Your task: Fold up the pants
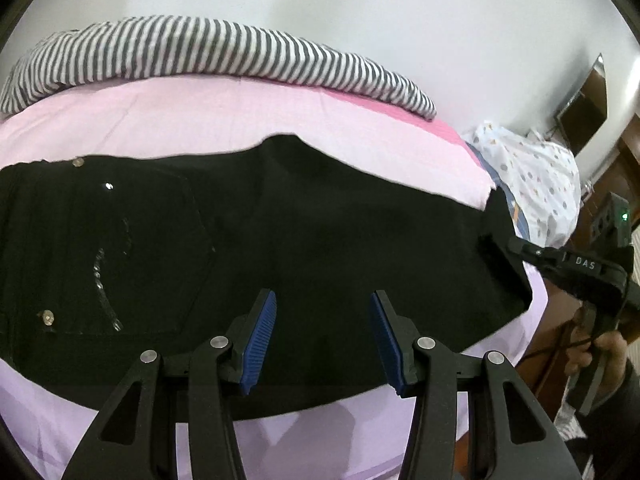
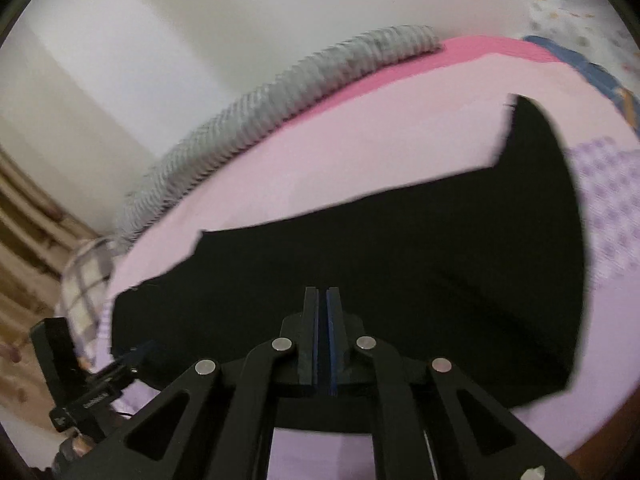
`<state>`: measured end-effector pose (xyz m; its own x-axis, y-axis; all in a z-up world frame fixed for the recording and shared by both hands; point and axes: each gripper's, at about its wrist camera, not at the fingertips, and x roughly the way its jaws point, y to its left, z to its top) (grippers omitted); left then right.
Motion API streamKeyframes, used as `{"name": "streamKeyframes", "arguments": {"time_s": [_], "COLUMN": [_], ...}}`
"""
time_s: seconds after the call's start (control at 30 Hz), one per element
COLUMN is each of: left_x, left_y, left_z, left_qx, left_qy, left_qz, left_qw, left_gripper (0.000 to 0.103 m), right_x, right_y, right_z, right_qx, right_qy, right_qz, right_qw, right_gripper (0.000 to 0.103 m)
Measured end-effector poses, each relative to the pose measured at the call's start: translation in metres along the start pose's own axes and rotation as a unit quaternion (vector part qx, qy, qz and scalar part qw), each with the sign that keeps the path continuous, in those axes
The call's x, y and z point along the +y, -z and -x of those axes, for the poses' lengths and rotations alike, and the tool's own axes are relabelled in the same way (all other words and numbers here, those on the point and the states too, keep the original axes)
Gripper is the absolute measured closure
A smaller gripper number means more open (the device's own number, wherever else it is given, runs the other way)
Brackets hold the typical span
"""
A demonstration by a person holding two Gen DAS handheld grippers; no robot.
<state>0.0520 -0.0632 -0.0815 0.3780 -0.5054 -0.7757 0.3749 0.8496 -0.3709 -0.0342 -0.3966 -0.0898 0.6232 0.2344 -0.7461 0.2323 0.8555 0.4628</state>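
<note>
Black pants (image 1: 280, 248) lie flat across a pink-sheeted bed (image 1: 200, 120), waistband with buttons and a pocket at the left. My left gripper (image 1: 322, 308) is open and empty, hovering over the pants' near edge. My right gripper (image 2: 322, 300) is shut, over the black fabric (image 2: 400, 272); whether cloth is pinched between the pads is not clear. In the left wrist view the right gripper (image 1: 516, 246) is at the pants' right end, its tip on the leg cuff. The left gripper (image 2: 136, 354) shows at the lower left of the right wrist view.
A grey-and-white striped garment (image 1: 200, 52) lies along the bed's far edge by the wall. A dotted white cloth (image 1: 532, 176) sits past the bed's right end. A checked cloth (image 2: 84, 276) hangs off the left end. Dark wooden furniture (image 1: 592, 104) stands at the right.
</note>
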Motion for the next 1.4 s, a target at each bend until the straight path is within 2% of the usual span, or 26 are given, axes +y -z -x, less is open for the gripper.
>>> {"name": "streamKeyframes", "arguments": {"time_s": [0.03, 0.1, 0.13, 0.17, 0.3, 0.4, 0.43, 0.57, 0.6, 0.73, 0.9, 0.97, 1.03, 1.1, 1.17, 1.23, 1.3, 1.4], "left_x": [-0.002, -0.008, -0.012, -0.014, -0.025, -0.027, -0.026, -0.021, -0.020, -0.018, -0.015, -0.014, -0.014, -0.011, -0.009, -0.005, -0.001, 0.003], "left_y": [0.001, 0.003, 0.004, 0.004, 0.005, 0.005, 0.005, 0.005, 0.005, 0.004, 0.004, 0.004, 0.004, 0.004, 0.003, 0.002, 0.002, 0.001], "left_z": [-0.003, -0.010, -0.013, -0.016, -0.025, -0.027, -0.028, -0.031, -0.031, -0.032, -0.035, -0.036, -0.036, -0.035, -0.033, -0.031, -0.029, -0.023], "left_qx": [0.004, 0.012, 0.015, 0.018, 0.026, 0.030, 0.031, 0.037, 0.037, 0.037, 0.041, 0.042, 0.043, 0.042, 0.039, 0.036, 0.032, 0.024], "left_qy": [0.006, 0.013, 0.017, 0.020, 0.027, 0.025, 0.022, 0.017, 0.016, 0.012, 0.008, 0.007, 0.006, 0.007, 0.008, 0.009, 0.010, 0.013], "left_qz": [-0.002, -0.006, -0.009, -0.011, -0.019, -0.020, -0.019, -0.010, -0.009, -0.007, -0.002, -0.003, -0.003, 0.000, 0.004, 0.009, 0.016, 0.024], "left_qw": [1.0000, 0.9998, 0.9997, 0.9996, 0.9991, 0.9991, 0.9991, 0.9991, 0.9991, 0.9992, 0.9991, 0.9991, 0.9991, 0.9991, 0.9992, 0.9993, 0.9993, 0.9993], "left_gripper": [0.053, 0.053, 0.053, 0.053, 0.053, 0.053, 0.053, 0.053, 0.053, 0.053, 0.053, 0.053, 0.053, 0.053, 0.053, 0.053, 0.053, 0.053], "right_x": [-0.007, -0.020, -0.024, -0.029, -0.031, -0.020, -0.014, -0.003, -0.002, 0.005, 0.006, 0.005, 0.004, 0.001, -0.018, -0.043, -0.065, -0.085], "right_y": [-0.001, 0.000, -0.001, 0.001, 0.009, 0.025, 0.030, 0.043, 0.044, 0.044, 0.022, 0.011, 0.004, -0.002, -0.015, -0.025, -0.029, -0.030], "right_z": [0.007, 0.023, 0.027, 0.033, 0.027, 0.016, 0.010, -0.022, -0.027, -0.045, -0.065, -0.072, -0.077, -0.072, -0.054, -0.036, -0.022, -0.008], "right_qx": [-0.009, -0.027, -0.032, -0.039, -0.020, -0.001, 0.001, 0.013, 0.015, 0.009, -0.009, -0.005, 0.000, 0.001, -0.003, -0.009, -0.017, -0.026], "right_qy": [0.019, 0.079, 0.110, 0.153, 0.210, 0.241, 0.256, 0.344, 0.359, 0.377, 0.382, 0.370, 0.360, 0.333, 0.272, 0.203, 0.136, 0.066], "right_qz": [0.002, 0.014, 0.021, 0.034, 0.079, 0.146, 0.171, 0.255, 0.266, 0.293, 0.277, 0.267, 0.262, 0.228, 0.139, 0.041, -0.043, -0.129], "right_qw": [1.000, 0.996, 0.993, 0.987, 0.974, 0.959, 0.951, 0.904, 0.895, 0.879, 0.882, 0.890, 0.895, 0.915, 0.952, 0.978, 0.990, 0.989], "right_gripper": [0.092, 0.072, 0.058, 0.056, 0.056, 0.057, 0.057, 0.059, 0.059, 0.059, 0.064, 0.081, 0.090, 0.093, 0.095, 0.096, 0.096, 0.096]}}
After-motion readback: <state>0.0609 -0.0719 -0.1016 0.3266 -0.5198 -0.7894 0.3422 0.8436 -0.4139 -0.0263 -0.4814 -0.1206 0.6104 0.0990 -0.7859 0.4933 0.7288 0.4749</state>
